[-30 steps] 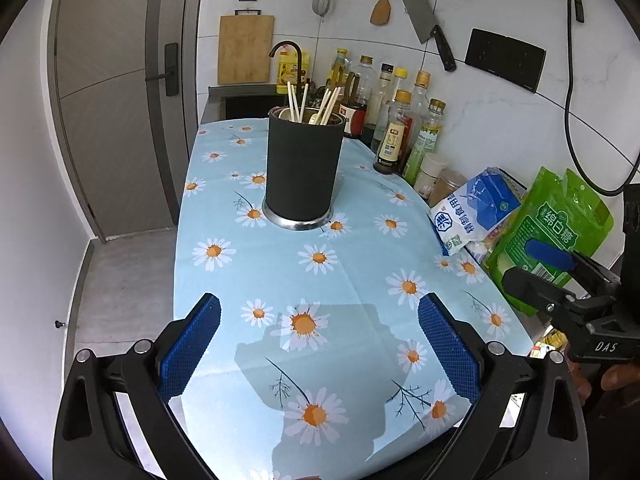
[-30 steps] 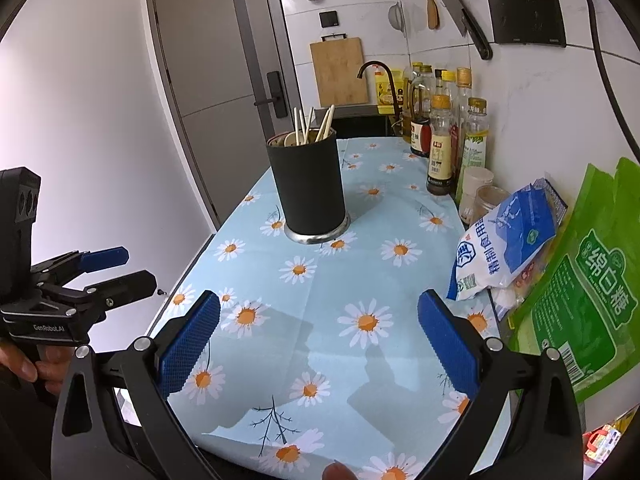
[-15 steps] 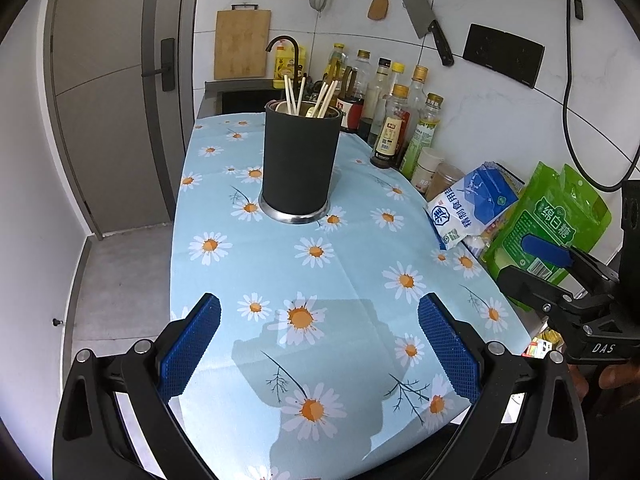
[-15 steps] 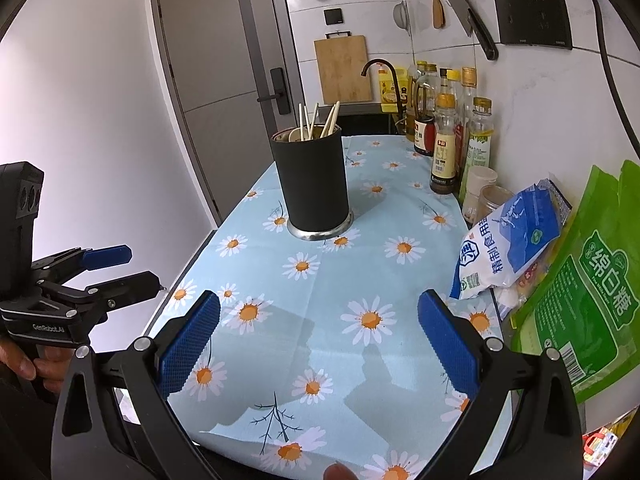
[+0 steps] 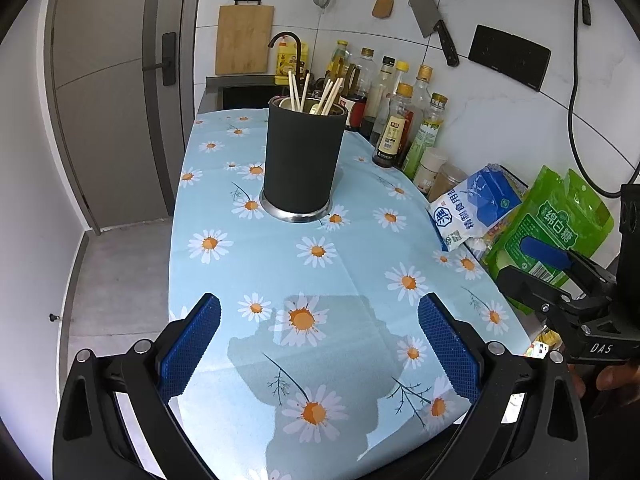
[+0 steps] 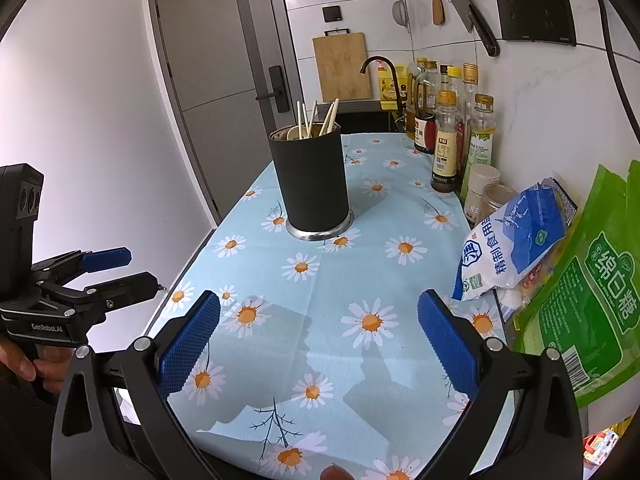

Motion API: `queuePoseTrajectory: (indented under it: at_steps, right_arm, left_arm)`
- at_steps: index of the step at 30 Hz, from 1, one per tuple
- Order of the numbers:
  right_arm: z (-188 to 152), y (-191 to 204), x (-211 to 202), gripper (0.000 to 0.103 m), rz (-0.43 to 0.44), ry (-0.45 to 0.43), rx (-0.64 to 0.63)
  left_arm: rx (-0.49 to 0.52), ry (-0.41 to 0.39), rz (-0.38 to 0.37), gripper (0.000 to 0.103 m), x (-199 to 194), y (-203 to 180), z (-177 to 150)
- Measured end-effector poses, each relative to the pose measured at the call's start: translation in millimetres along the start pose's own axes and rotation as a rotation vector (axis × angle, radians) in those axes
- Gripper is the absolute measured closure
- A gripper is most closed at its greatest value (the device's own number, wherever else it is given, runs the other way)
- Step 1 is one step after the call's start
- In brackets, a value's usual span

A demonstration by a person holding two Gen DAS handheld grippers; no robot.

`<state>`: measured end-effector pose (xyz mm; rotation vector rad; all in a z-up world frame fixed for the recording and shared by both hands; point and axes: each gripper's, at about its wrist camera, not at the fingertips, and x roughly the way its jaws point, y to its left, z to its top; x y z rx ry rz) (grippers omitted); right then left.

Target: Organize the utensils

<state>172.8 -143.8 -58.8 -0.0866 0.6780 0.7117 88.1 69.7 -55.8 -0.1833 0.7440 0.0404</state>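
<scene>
The black utensil holder (image 5: 301,162) stands upright on the daisy tablecloth (image 5: 280,272), at about twelve o'clock from the left gripper (image 5: 319,344) and nearer eleven o'clock from the right gripper (image 6: 319,342). Both grippers hang wide open and empty over the near edge, well short of it. Chopsticks (image 5: 298,92) poke from the holder's rim, their long axes near vertical and splayed. Neither hand looks clearly nearer; any grasp would have to come from above.
</scene>
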Motion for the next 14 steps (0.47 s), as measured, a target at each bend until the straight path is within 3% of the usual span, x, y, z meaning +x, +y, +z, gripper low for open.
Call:
queuePoseTrajectory:
  at_steps: [14]
  right_arm:
    - [2.4,-0.2,5.6,0.005,0.01,0.009,-0.014]
  left_arm:
    - [-0.004,-0.003,0.013,0.007,2.8,2.6,3.3]
